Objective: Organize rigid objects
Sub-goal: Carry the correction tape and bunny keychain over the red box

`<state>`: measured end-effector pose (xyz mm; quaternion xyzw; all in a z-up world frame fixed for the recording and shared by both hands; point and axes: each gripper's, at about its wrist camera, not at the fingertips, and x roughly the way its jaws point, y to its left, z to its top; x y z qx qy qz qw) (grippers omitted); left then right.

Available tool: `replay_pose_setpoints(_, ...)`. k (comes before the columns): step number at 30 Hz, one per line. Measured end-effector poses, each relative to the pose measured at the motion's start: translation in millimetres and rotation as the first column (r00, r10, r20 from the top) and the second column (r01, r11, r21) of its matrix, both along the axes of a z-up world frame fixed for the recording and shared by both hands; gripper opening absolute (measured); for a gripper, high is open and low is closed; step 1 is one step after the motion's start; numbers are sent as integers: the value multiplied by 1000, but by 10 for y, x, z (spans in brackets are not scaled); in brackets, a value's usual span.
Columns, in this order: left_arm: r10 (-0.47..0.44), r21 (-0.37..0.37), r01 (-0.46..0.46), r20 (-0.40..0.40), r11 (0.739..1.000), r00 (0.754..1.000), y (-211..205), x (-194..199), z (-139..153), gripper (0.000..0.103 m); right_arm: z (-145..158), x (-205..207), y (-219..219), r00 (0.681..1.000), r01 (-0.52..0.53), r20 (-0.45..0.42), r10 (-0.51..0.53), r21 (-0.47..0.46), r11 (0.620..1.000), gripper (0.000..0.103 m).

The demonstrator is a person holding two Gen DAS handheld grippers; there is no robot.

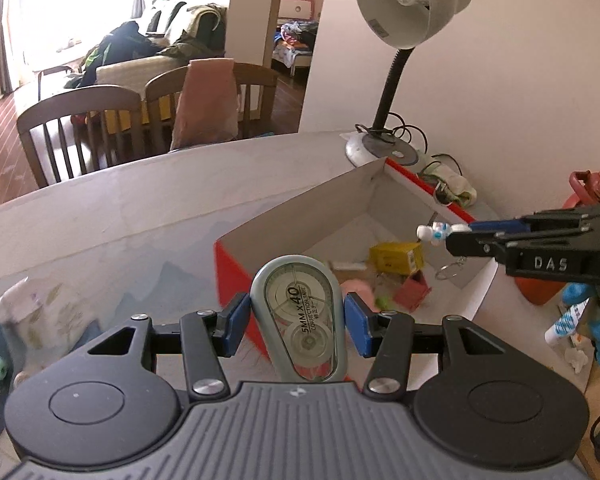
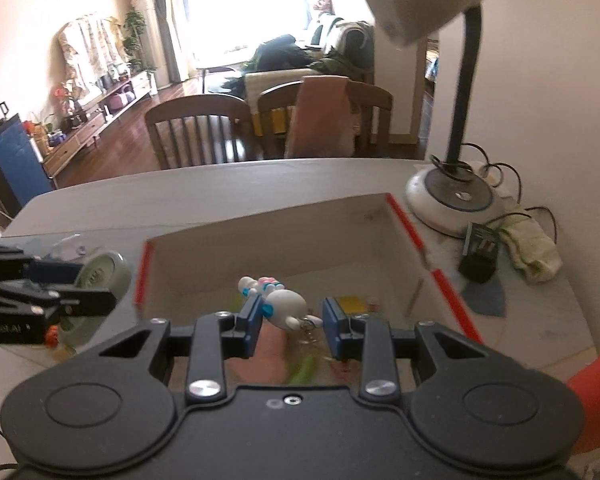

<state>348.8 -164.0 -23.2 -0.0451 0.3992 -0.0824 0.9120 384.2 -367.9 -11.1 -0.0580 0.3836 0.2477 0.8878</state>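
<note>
My left gripper [image 1: 298, 322] is shut on a grey-green correction tape dispenser [image 1: 300, 316], held just before the near wall of a red-edged cardboard box [image 1: 236, 276]. My right gripper [image 2: 290, 316] is over the box [image 2: 408, 224]; its jaws are apart and a small white bunny keychain figure [image 2: 282, 300] sits between them, against the left pad, with a gap to the right pad. The right gripper [image 1: 460, 236] also shows in the left wrist view with the figure [image 1: 434, 233] at its tip. The box holds a yellow carton [image 1: 396, 256], a pink piece [image 1: 414, 290] and other small items.
A grey desk lamp [image 1: 404, 4] stands behind the box on a round base [image 2: 452, 198]. A black adapter [image 2: 478, 254] and a pale cloth [image 2: 532, 248] lie right of the box. An orange-red container [image 1: 588, 192] is at the right. Wooden chairs [image 1: 84, 128] stand beyond the table [image 1: 140, 200].
</note>
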Motion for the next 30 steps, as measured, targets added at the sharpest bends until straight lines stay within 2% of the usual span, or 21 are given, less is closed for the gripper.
replay_pose_setpoints(8,-17,40,19,-40,999,999,-349,475,-136,51,-259,169,-120,999,-3,-35,2,-30,1000,31)
replay_pose_setpoints(17,-38,82,46,-96,996,995,-676,908,-394,51,-501,0,20,991,-126,-61,120,-94,988,31)
replay_pose_setpoints(30,-18,114,39,-183,993,983,-842,1109,-734,51,-800,48,129,982,-174,-104,158,-168,970,32)
